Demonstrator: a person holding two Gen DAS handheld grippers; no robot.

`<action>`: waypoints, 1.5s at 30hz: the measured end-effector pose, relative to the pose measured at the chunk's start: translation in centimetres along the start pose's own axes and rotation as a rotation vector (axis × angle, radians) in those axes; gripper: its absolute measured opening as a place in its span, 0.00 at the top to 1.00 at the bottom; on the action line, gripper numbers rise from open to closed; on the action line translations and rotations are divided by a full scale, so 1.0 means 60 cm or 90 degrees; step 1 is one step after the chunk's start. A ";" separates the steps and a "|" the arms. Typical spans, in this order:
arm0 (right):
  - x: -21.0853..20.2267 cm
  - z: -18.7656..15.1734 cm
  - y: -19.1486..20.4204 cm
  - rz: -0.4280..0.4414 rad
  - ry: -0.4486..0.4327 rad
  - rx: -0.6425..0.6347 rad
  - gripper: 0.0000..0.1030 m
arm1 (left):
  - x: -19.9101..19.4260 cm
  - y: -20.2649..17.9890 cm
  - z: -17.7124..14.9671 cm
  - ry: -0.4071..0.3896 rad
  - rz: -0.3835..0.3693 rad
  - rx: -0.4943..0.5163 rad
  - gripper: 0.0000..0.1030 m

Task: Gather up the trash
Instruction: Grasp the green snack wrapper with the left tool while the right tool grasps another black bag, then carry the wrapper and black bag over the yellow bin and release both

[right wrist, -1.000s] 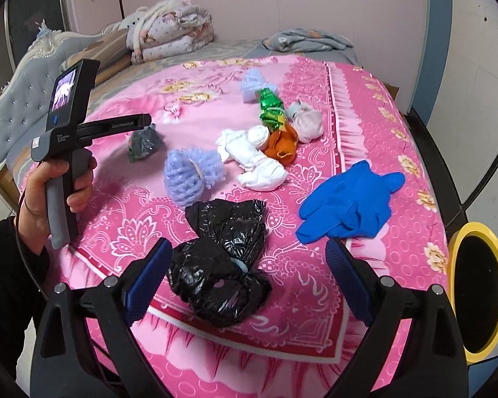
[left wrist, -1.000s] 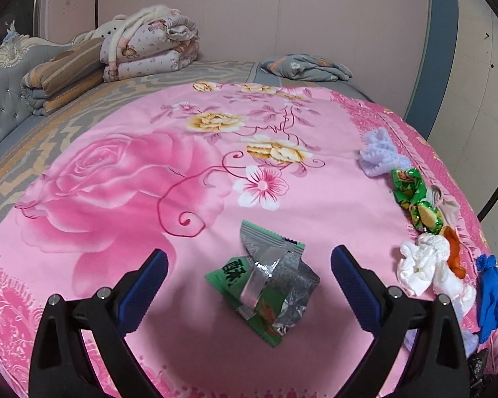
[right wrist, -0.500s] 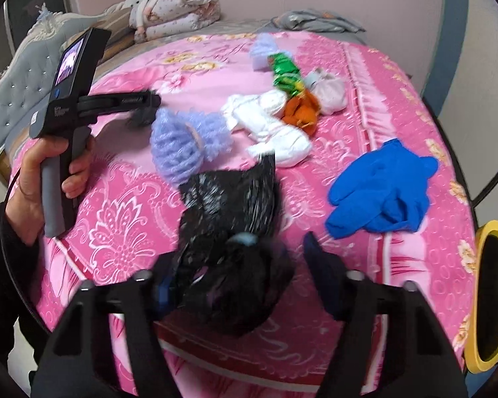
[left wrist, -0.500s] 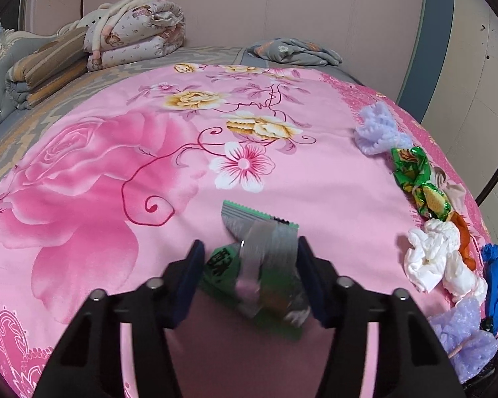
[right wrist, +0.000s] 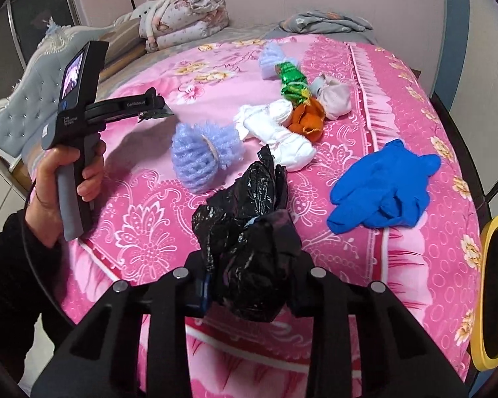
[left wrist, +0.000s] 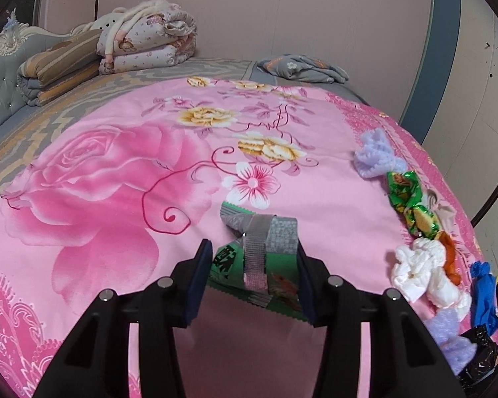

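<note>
On my left wrist camera, the left gripper (left wrist: 254, 275) is closing on the green snack wrapper (left wrist: 259, 262), its silver inside folded over the top; both blue pads press its sides as it lies on the pink floral bedspread (left wrist: 116, 172). On the right camera, my right gripper (right wrist: 249, 285) is closing around the crumpled black plastic bag (right wrist: 245, 232), which bulges between the pads near the bed's front edge. Just beyond lie a purple foam fruit net (right wrist: 202, 149), white tissue wads (right wrist: 275, 129) and a blue glove (right wrist: 385, 185). At far right stands what looks like a yellow-rimmed bin (right wrist: 494, 292), partly cut off.
</note>
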State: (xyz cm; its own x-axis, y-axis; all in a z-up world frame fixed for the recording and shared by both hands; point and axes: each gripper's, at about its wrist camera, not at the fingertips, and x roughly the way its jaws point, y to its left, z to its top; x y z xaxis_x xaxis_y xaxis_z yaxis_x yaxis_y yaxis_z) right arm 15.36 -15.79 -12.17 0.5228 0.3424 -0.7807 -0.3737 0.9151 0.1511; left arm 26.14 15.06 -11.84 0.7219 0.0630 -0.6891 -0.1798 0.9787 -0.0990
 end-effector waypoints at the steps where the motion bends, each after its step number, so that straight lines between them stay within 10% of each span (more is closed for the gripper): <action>1: -0.007 0.000 -0.001 0.003 -0.003 0.001 0.70 | -0.006 -0.002 0.001 -0.004 0.001 0.001 0.57; 17: -0.185 0.001 -0.030 0.018 -0.103 0.011 0.70 | -0.133 -0.073 0.038 -0.064 -0.010 0.025 0.57; 45: -0.533 0.000 -0.250 -0.136 -0.366 0.139 0.70 | -0.354 -0.447 0.086 -0.160 -0.243 0.165 0.57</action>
State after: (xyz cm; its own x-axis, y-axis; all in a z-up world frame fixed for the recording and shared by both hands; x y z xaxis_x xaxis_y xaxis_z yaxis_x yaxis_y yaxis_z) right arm 4.27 -40.48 10.53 0.9175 0.1517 -0.3676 -0.0830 0.9771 0.1960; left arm 19.07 -11.51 9.15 0.8476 -0.2931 -0.4423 0.2750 0.9556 -0.1062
